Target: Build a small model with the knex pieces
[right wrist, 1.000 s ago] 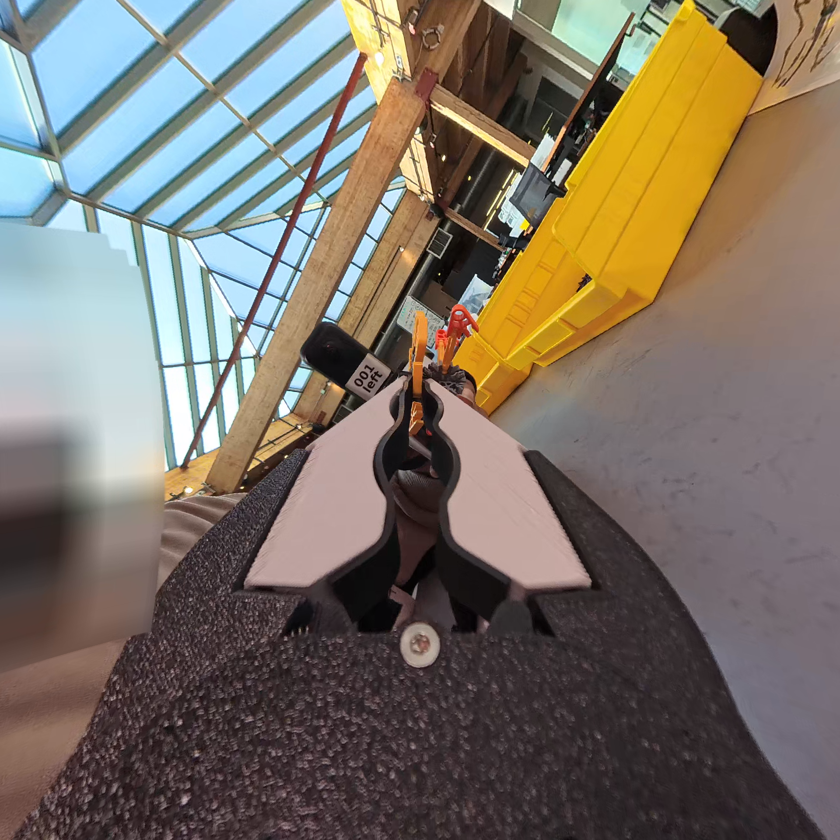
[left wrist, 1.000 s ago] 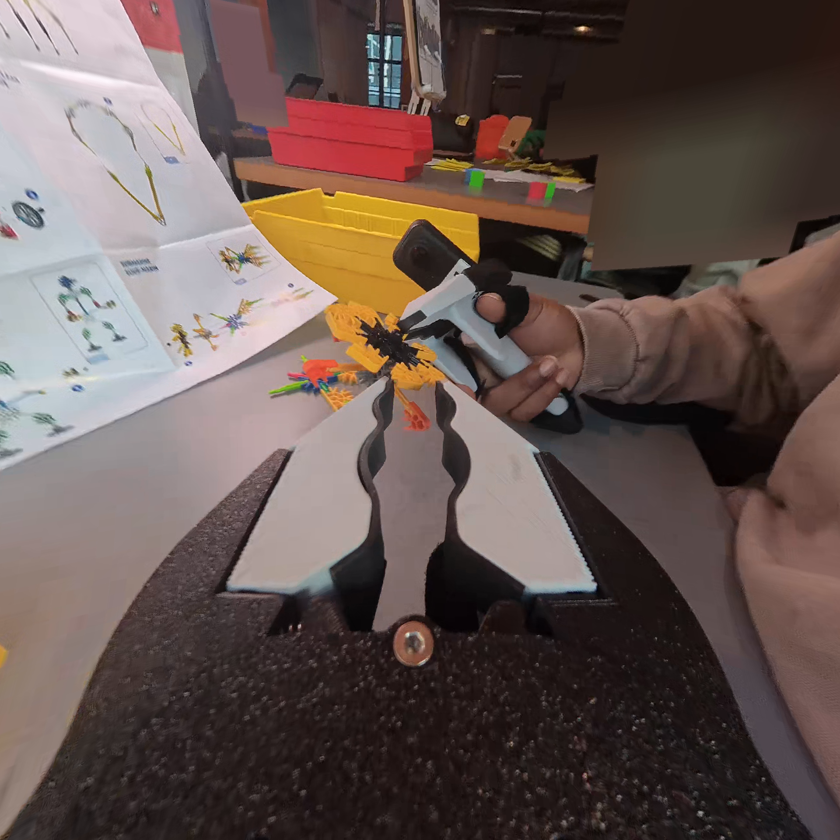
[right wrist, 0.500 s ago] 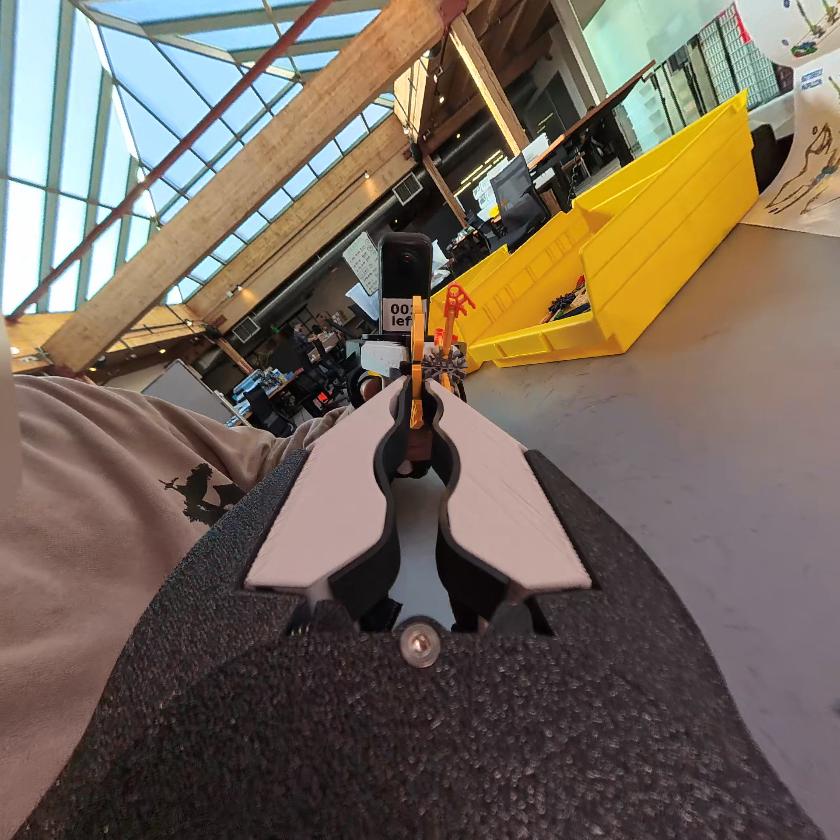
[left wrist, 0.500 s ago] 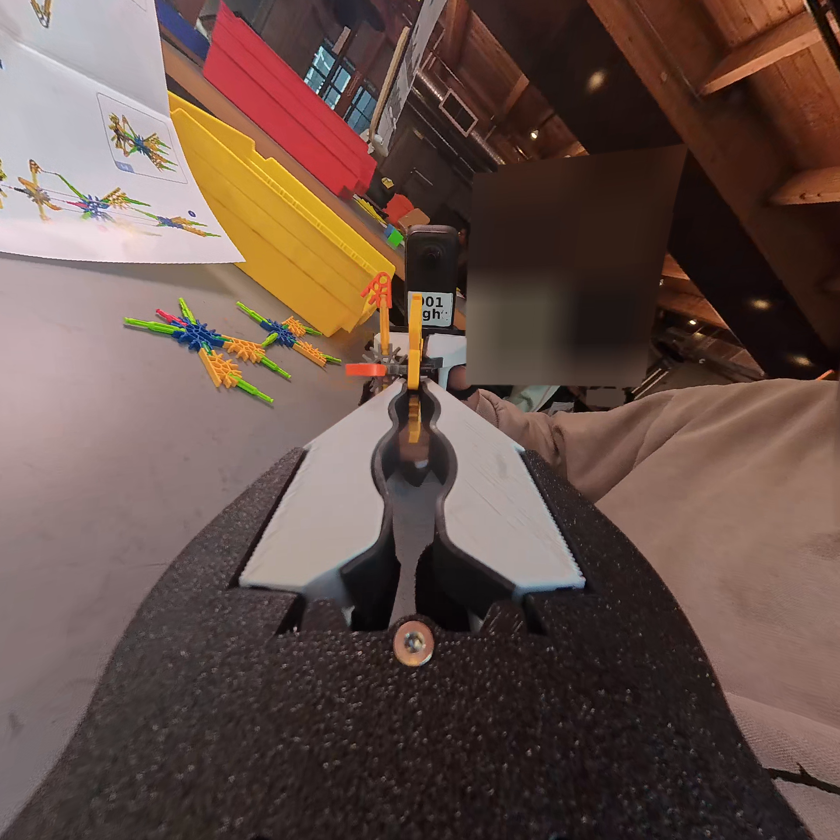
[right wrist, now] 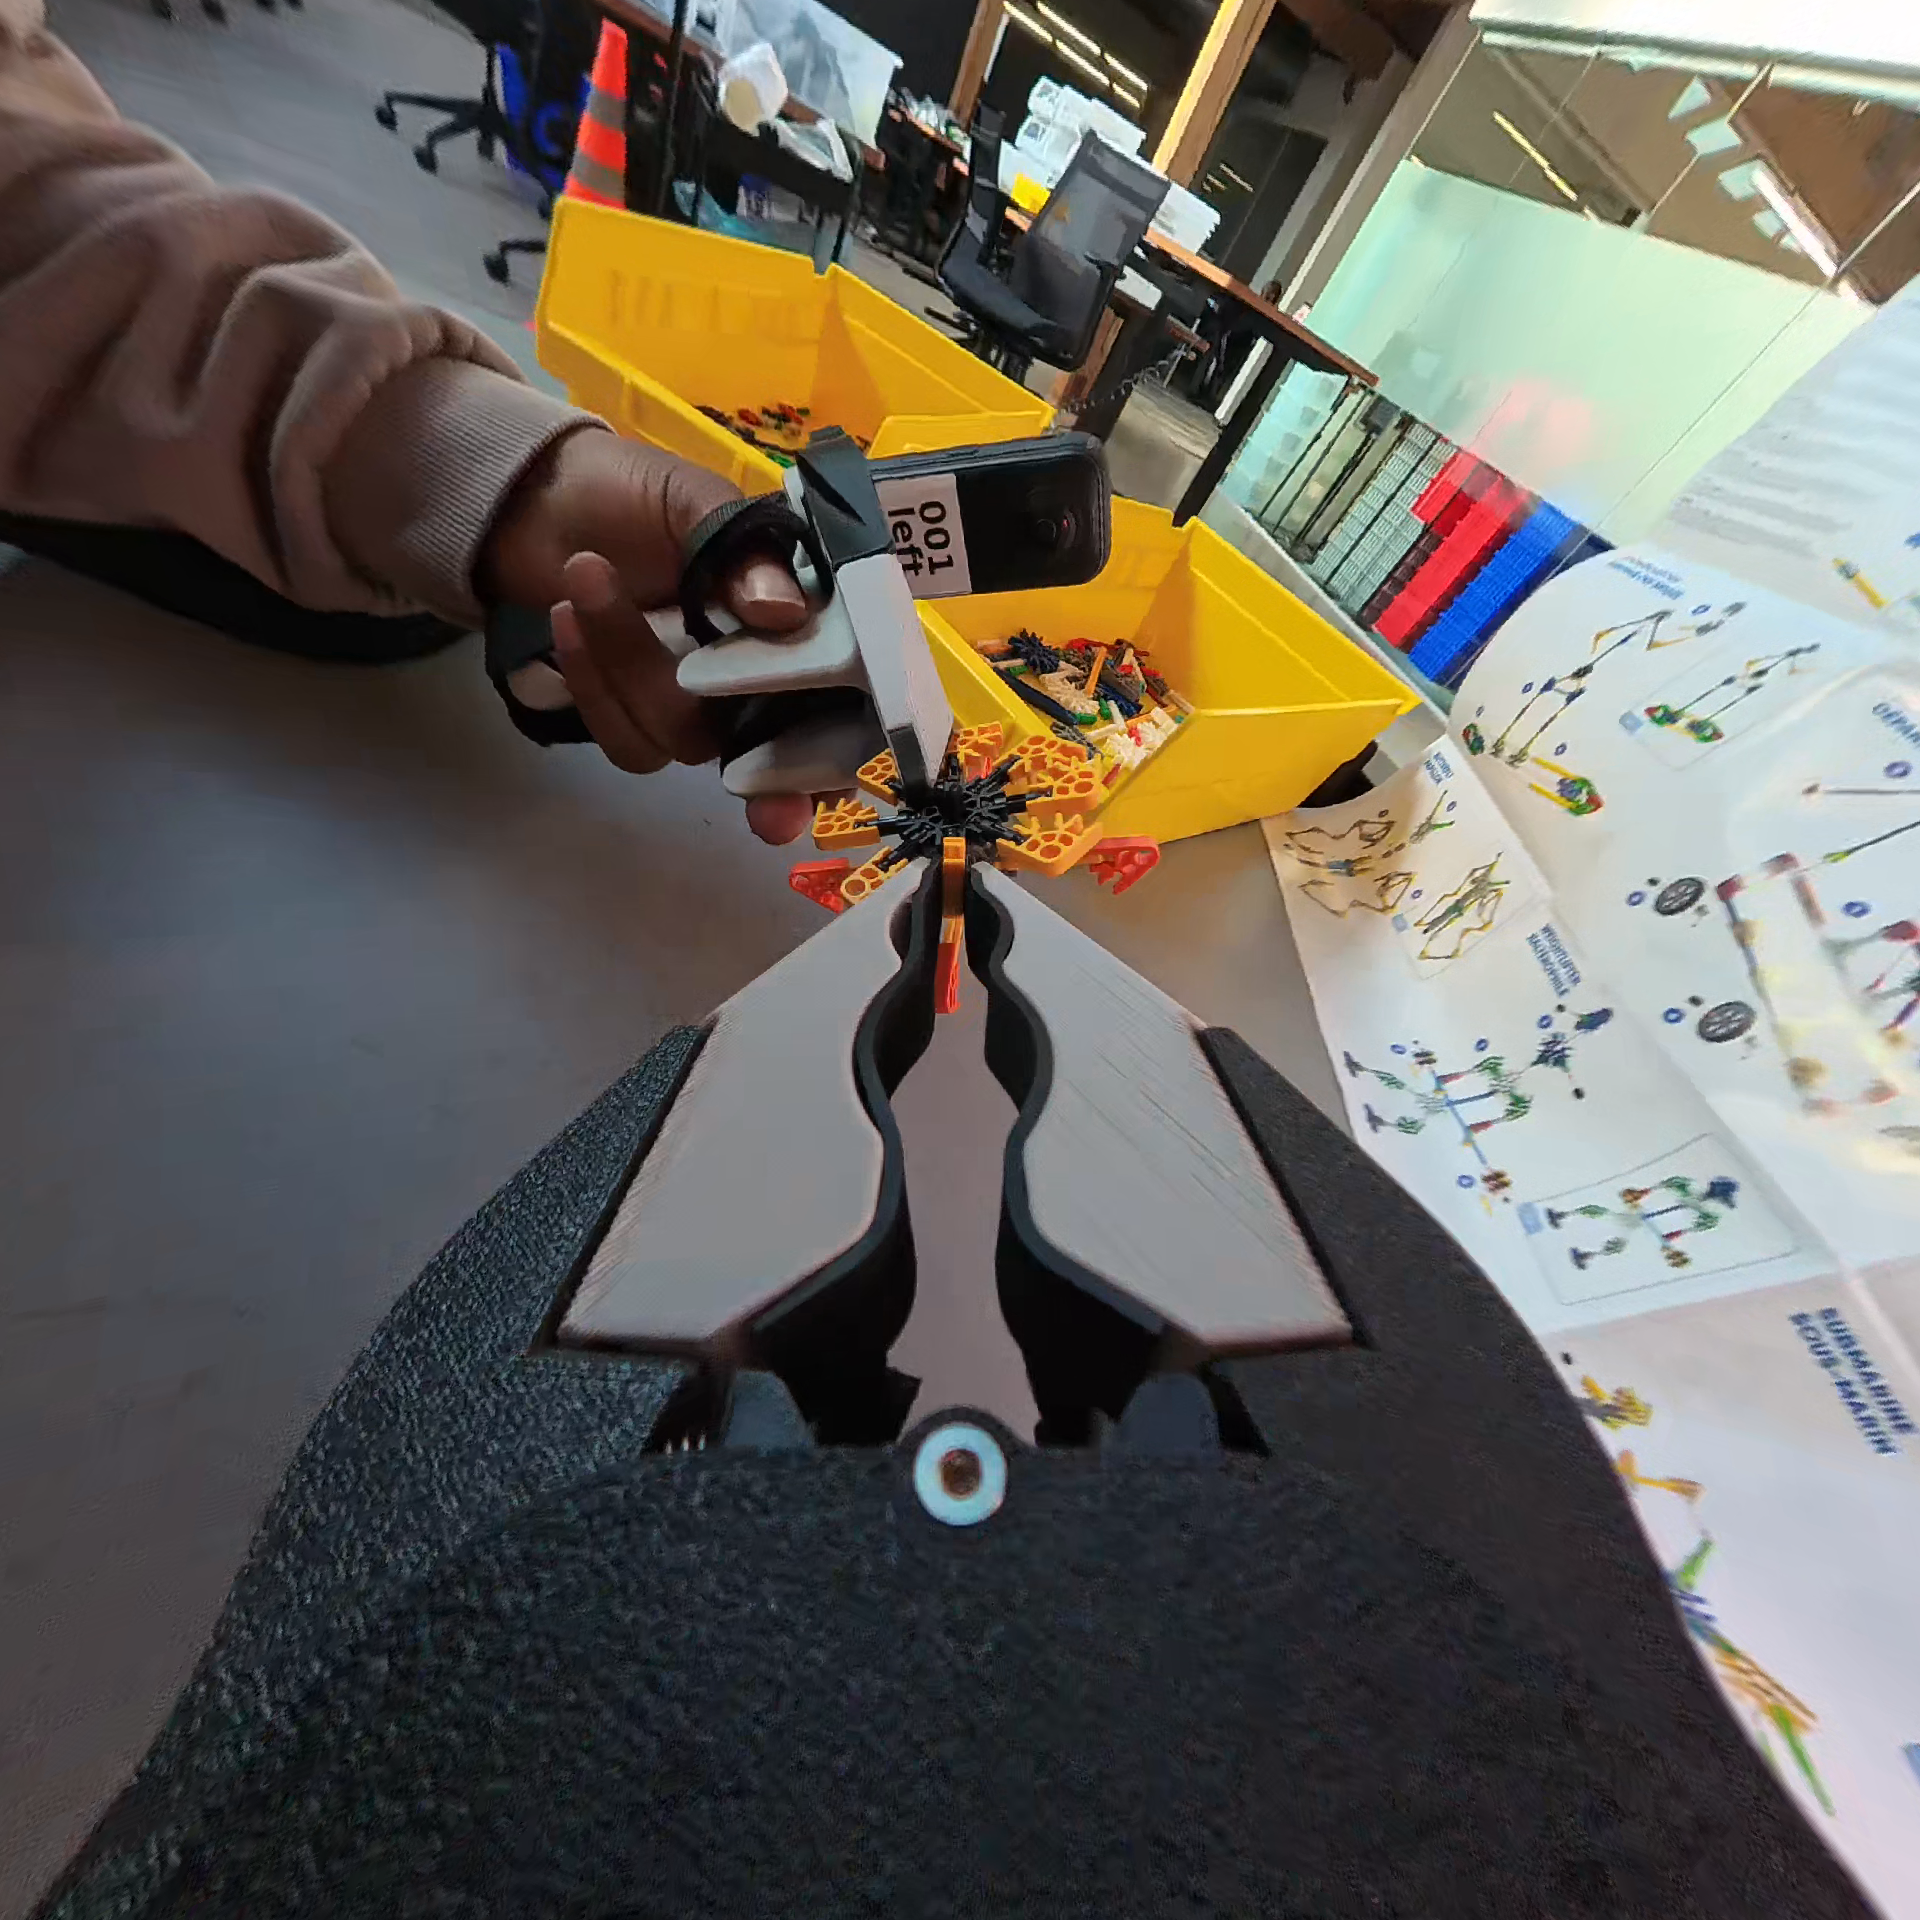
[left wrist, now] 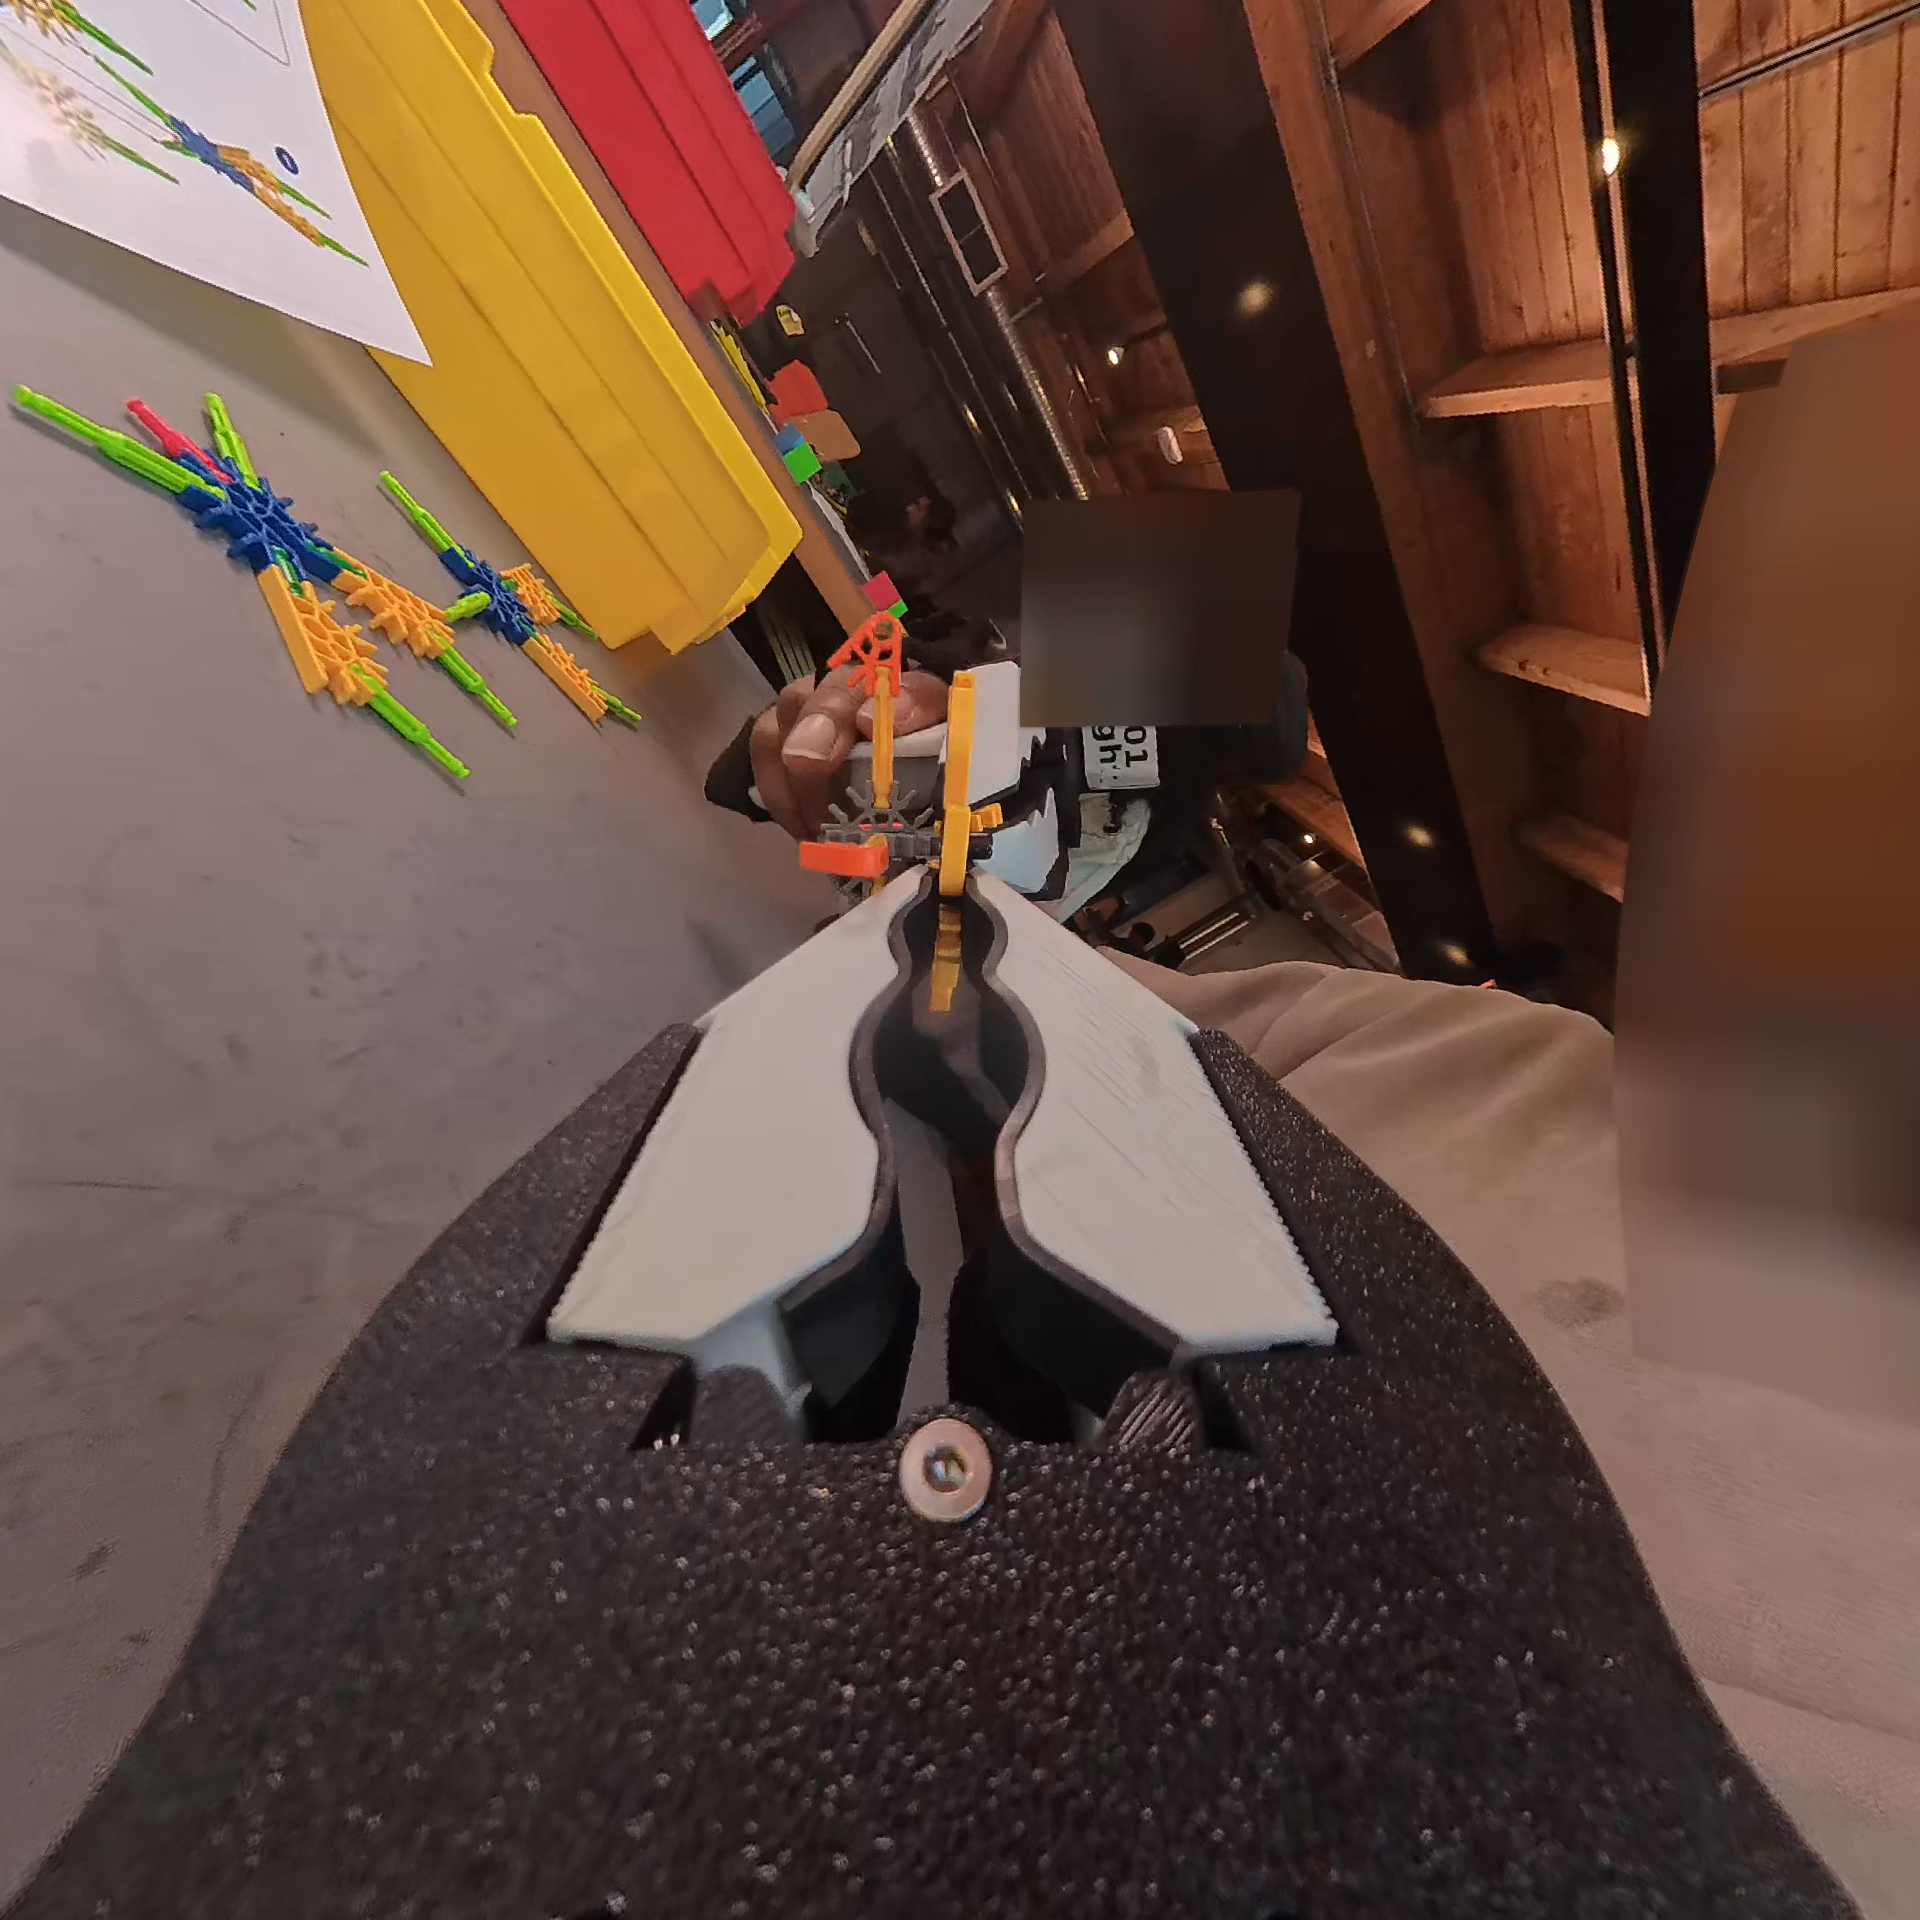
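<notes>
Yellow-and-black starburst toy, centre frame, pinched from both sides: left gripper and right gripper each closed on it. Upper left of the left wrist view: two flat star assemblies beside yellow bins.

a yellow-and-orange snowflake wheel of plastic connectors around a black hub, held edge-on above the table.

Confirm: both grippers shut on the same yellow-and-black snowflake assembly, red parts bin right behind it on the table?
Not quite. The bin right behind the snowflake assembly is yellow, not red, as the right wrist view shows. The rest holds: the right gripper and the left gripper are both shut on that assembly.
</notes>
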Tool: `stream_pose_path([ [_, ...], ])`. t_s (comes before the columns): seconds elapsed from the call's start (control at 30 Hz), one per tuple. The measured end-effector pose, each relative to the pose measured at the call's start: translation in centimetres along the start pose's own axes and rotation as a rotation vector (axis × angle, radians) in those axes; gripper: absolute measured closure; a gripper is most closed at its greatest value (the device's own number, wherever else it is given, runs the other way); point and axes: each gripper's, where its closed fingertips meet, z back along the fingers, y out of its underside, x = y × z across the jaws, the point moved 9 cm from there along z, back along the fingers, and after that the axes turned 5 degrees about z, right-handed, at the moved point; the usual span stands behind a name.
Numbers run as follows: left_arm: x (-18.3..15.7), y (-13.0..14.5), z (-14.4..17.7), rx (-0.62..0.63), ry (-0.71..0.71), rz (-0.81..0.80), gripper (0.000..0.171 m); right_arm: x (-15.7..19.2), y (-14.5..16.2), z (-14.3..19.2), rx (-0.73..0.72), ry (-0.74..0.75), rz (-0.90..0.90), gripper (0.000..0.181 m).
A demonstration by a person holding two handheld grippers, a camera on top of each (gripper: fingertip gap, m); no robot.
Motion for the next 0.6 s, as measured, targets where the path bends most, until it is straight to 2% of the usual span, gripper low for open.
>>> stream_pose_path([
  [0.07, -0.15, 0.01, -0.02, -0.002, 0.011, 0.006, 0.169, 0.2, -0.51, 0.08, 0.026, 0.024, 0.107, 0.18],
  [0.13, -0.36, -0.04, -0.01, -0.003, 0.016, -0.003, 0.169, 0.28, -0.84, 0.12, 0.029, 0.039, 0.137, 0.18],
  [0.43, -1.03, -0.05, -0.09, 0.004, 0.015, -0.064, 0.169, -0.22, -0.48, 0.3, -0.09, -0.025, -0.146, 0.18],
  [0.6, -0.85, -0.08, -0.01, 0.001, 0.012, -0.062, 0.169, -0.24, -0.23, 0.19, -0.097, -0.025, -0.167, 0.18],
])
